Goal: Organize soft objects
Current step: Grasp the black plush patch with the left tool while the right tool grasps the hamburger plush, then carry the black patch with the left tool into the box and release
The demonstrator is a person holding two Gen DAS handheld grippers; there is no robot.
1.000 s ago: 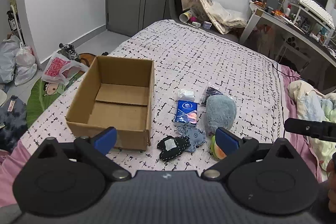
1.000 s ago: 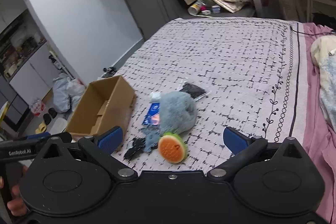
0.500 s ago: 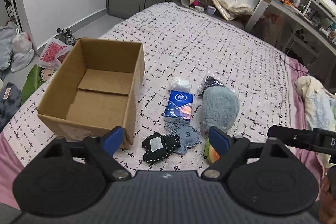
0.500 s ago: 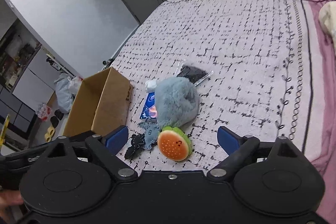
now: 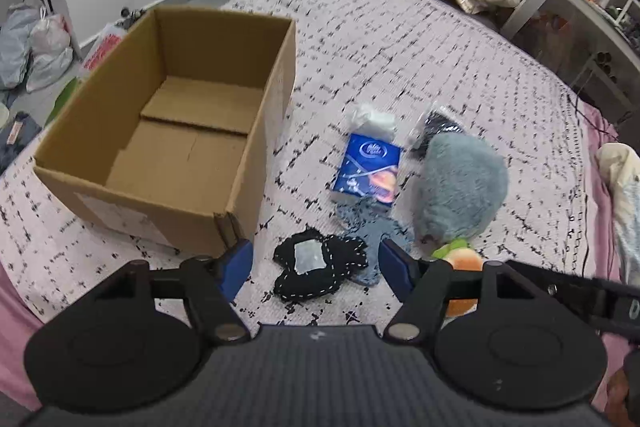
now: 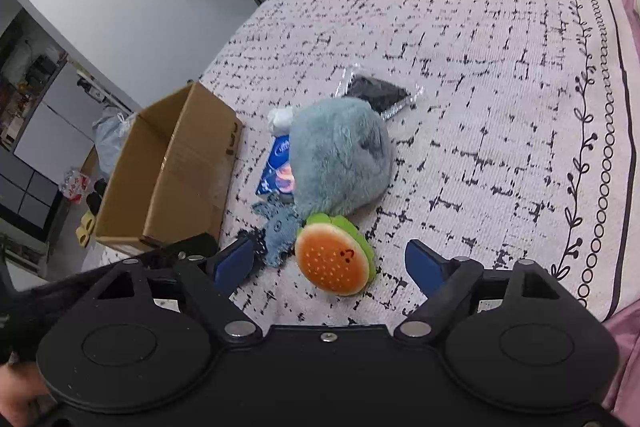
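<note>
The bed, under a pale cover with broken black grid lines, fills most of both views and carries every item. On it, in the left of the left wrist frame, sits the open cardboard box, flaps out of the way, nothing showing inside it; in the right wrist view it stands at centre left.

Right of the box lies the cluster of soft things. The grey-blue fluffy plush is the biggest, near the middle of the right wrist frame. Touching its lower edge is the burger plush, orange bun up with a green frill. Above the fluffy plush lies a dark item in a clear bag. At its left side lies a blue tissue pack with a small white wad just above it. Below the pack, a blue-grey felt shape overlaps a black felt shape with white stitching.

The left hand-held gripper has its jaws about half apart and closing; the black felt shape lies between the blue pads, untouched by them. The right hand-held gripper is wider, also closing, with the burger plush between its pads and clear gaps on both sides.
</note>
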